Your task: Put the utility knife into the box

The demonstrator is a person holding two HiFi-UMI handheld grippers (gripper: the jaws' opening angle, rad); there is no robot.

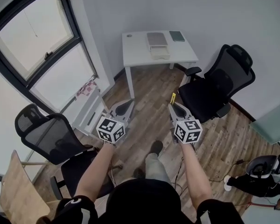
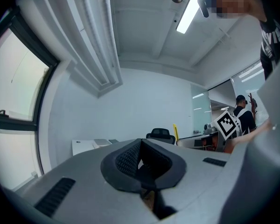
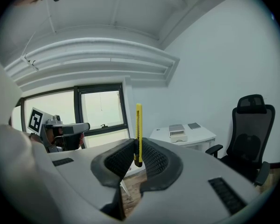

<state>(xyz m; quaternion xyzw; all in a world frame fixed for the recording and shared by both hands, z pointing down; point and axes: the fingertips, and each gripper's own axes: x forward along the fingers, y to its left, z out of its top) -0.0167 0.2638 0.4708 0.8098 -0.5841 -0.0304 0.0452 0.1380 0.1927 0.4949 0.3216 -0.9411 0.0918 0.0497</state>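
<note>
I stand well back from a white table [image 1: 135, 50] that carries a pale box [image 1: 158, 50]. My right gripper [image 1: 175, 107] is shut on a slim yellow utility knife [image 1: 173, 98], which sticks up beyond the fingertips. In the right gripper view the knife [image 3: 138, 129] stands upright, pinched between the ribbed pads of the gripper [image 3: 137, 155], with the box [image 3: 177, 132] far off on the table [image 3: 198, 136]. My left gripper [image 1: 125, 107] hangs at the same height, its jaws closed together with nothing between them [image 2: 141, 160]. The knife [image 2: 175, 130] also shows small in the left gripper view.
A dark notebook [image 1: 177, 36] lies on the table's far right corner. One black office chair [image 1: 214, 87] stands right of the table, another [image 1: 51, 139] at my left. A window [image 1: 37, 45] runs along the left wall. Wooden floor [image 1: 149, 87] lies between me and the table.
</note>
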